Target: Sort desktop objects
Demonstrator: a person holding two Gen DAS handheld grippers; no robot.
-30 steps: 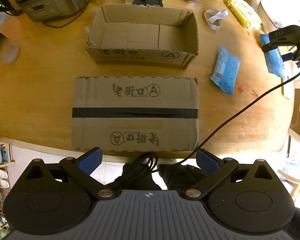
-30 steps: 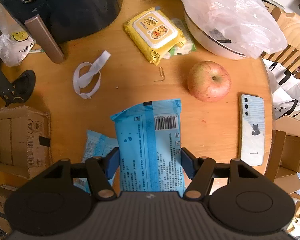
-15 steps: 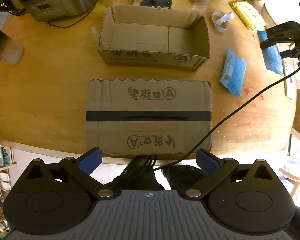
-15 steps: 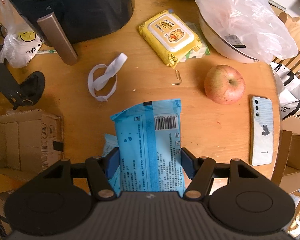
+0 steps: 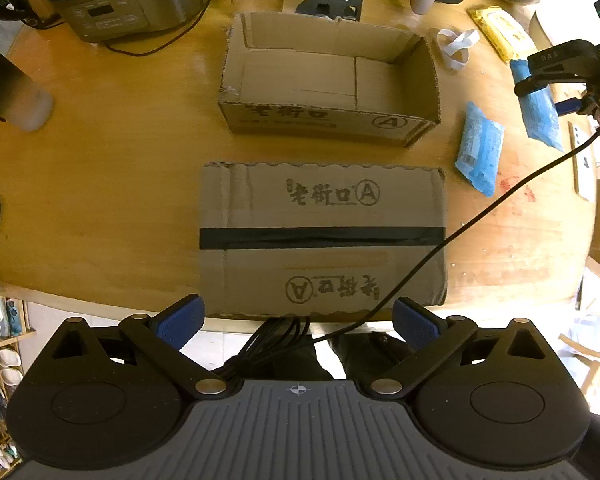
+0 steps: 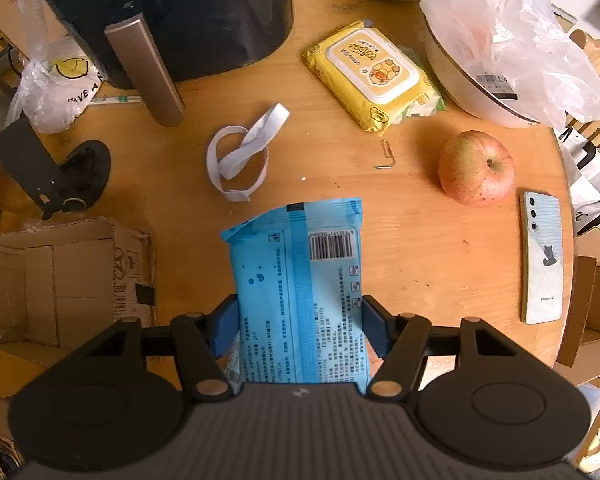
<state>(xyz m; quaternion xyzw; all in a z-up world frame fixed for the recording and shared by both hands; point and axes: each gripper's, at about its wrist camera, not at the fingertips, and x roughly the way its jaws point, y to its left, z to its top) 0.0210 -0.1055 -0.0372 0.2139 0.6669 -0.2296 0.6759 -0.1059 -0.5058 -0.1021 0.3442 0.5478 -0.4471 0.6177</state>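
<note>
Already clamped, the blue wipes pack (image 6: pixel 296 292) hangs between the pads of the right gripper (image 6: pixel 298 328), its long axis running straight out along the fingers, barcode end farthest from the palm. From the left wrist view the same pack (image 5: pixel 538 114) shows at the far right, off the right-hand end of the open cardboard box (image 5: pixel 328 80), with the table (image 5: pixel 112 184) between them.

That open box is the landmark. Seen from the right wrist, it (image 6: pixel 60 280) lies to the left of the held pack and apart from it. So the carry, as I judge it, must go sideways to the left until the pack is over the box's bare floor; the pack's long axis should fit the box without turning.

A second blue pack (image 5: pixel 480 148) lies flat on the table just off the box's right end, nearer to it than the held one. In front of the box lies a flattened taped carton (image 5: pixel 324 236), and the left gripper (image 5: pixel 296 320) hovers at that carton's near edge, jaws wide apart with nothing between them. Of the two hands, the right is the one loaded; the left is nearer the box but holds nothing.
</note>
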